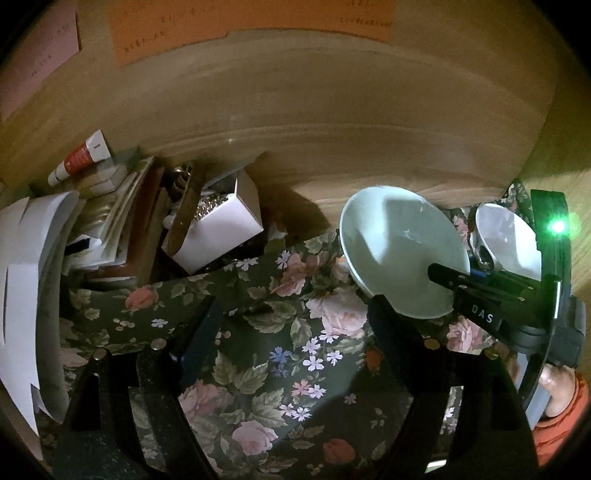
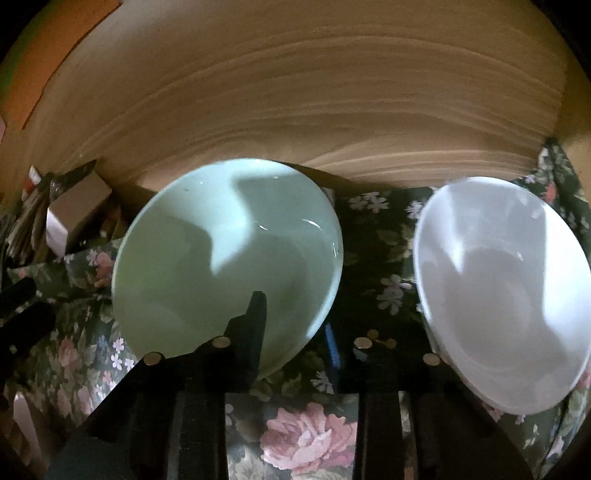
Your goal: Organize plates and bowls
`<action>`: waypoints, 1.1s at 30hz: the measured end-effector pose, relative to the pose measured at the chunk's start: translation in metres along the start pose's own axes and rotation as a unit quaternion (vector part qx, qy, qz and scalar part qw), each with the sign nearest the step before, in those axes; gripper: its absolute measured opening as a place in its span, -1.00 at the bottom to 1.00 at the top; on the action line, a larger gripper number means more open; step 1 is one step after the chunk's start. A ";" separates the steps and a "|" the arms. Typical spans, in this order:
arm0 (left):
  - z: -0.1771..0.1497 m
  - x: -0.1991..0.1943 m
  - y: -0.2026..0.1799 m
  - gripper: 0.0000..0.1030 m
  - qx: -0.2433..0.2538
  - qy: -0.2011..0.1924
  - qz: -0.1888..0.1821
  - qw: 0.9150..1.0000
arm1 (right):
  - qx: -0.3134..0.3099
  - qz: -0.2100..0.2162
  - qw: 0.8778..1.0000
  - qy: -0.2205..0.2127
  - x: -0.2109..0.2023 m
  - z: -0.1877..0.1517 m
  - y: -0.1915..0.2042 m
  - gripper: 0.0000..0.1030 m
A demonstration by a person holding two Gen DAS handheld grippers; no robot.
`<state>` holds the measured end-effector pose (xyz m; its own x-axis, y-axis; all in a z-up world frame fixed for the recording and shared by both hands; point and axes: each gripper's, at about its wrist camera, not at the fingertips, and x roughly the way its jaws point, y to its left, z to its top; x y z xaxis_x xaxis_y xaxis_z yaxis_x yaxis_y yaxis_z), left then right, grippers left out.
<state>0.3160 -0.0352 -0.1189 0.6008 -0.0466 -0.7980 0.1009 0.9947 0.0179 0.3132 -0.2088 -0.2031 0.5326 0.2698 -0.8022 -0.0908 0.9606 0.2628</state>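
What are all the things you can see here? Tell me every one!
Pale green round ceramic bowl: one, green, on the cloth, left of the white bowl.
White round ceramic bowl: one, white, on the cloth, at the right.
Dark floral tablecloth: one, dark green with pink roses, under both bowls.
White open cardboard box: one, white, back left in the clutter.
Red and white tube: one, lying on top of the stacked books.
Stack of books and papers: several, pale, far left.
Orange paper sheet: one, on the wooden wall.
Wooden wall: tan, behind everything.
Left gripper: black, open, over the cloth.
Right gripper: black, open, one finger inside the green bowl's rim.
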 end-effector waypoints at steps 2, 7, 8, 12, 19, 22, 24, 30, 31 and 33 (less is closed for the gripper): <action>0.000 0.003 0.001 0.58 0.002 0.004 0.000 1.000 | -0.016 0.006 1.000 0.007 0.000 -0.001 0.002 -0.55; 0.000 0.007 0.003 0.58 0.001 0.011 -0.003 1.000 | -0.051 0.021 0.998 0.016 -0.006 -0.007 0.011 -0.59; 0.000 0.007 0.003 0.58 0.001 0.012 -0.003 1.000 | -0.057 0.025 0.998 0.017 -0.008 -0.008 0.013 -0.60; -0.002 0.011 0.004 0.58 0.002 0.022 -0.001 1.000 | -0.068 0.046 0.996 0.030 -0.017 -0.015 0.017 -0.60; -0.012 0.022 0.000 0.57 0.012 0.058 -0.004 0.998 | -0.090 0.048 0.994 0.038 -0.042 -0.036 0.016 -0.50; -0.015 0.025 -0.004 0.48 0.018 0.066 -0.007 0.998 | -0.081 0.041 0.996 0.022 -0.054 -0.039 0.011 -0.21; -0.017 0.028 -0.007 0.38 0.020 0.073 -0.010 0.997 | -0.073 0.037 0.997 0.009 -0.057 -0.030 -0.001 -0.06; -0.018 0.037 -0.010 0.12 0.020 0.087 -0.018 0.996 | -0.052 0.040 0.998 0.007 -0.044 -0.031 0.016 -0.06; -0.018 0.037 -0.009 0.01 0.018 0.089 -0.021 0.996 | -0.052 0.041 0.998 0.007 -0.037 -0.032 0.022 -0.06; -0.018 0.041 -0.011 -0.11 0.016 0.094 -0.023 0.995 | -0.049 0.048 0.998 0.010 -0.030 -0.033 0.023 -0.12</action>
<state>0.3252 -0.0466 -0.1632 0.4368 -0.0706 -0.8968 0.1518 0.9884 -0.0039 0.2670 -0.1929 -0.1904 0.5014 0.3610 -0.7863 -0.2222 0.9320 0.2863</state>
